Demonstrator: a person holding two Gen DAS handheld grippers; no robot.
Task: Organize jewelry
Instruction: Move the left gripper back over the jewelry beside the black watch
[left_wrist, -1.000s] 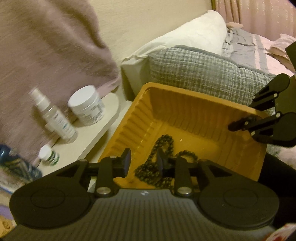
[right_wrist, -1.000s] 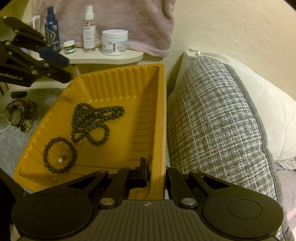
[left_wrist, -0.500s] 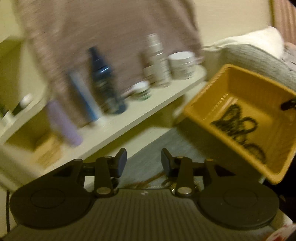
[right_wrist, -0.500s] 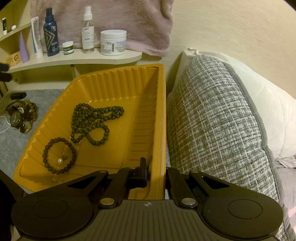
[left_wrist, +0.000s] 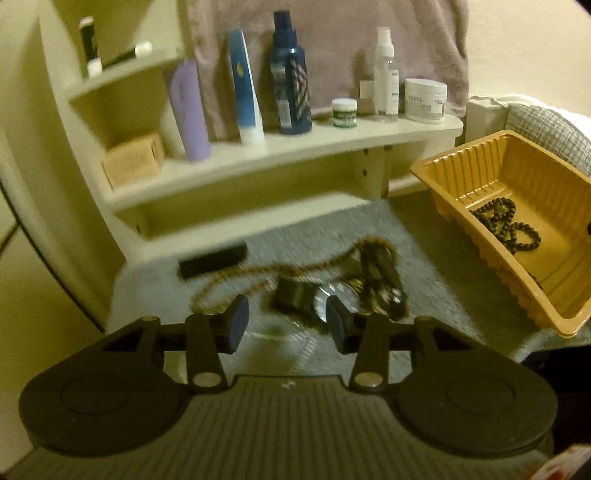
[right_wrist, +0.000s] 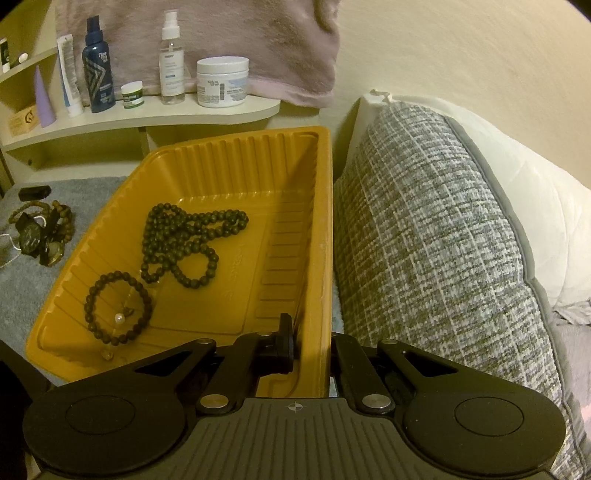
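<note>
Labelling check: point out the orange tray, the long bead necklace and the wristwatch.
orange tray (right_wrist: 325, 221), right wrist view, right wall.
long bead necklace (right_wrist: 177, 236), right wrist view, tangled middle.
wristwatch (right_wrist: 31, 234), right wrist view, dark dial.

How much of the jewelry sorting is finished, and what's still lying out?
Partly done. A long bead necklace and a bead bracelet already lie in the yellow tray, whose wall the right gripper pinches. The left gripper, jaws just opening and empty, hovers over the pile still on the grey cloth: a watch, a bead chain and other tangled pieces. That pile is what's left.
</note>
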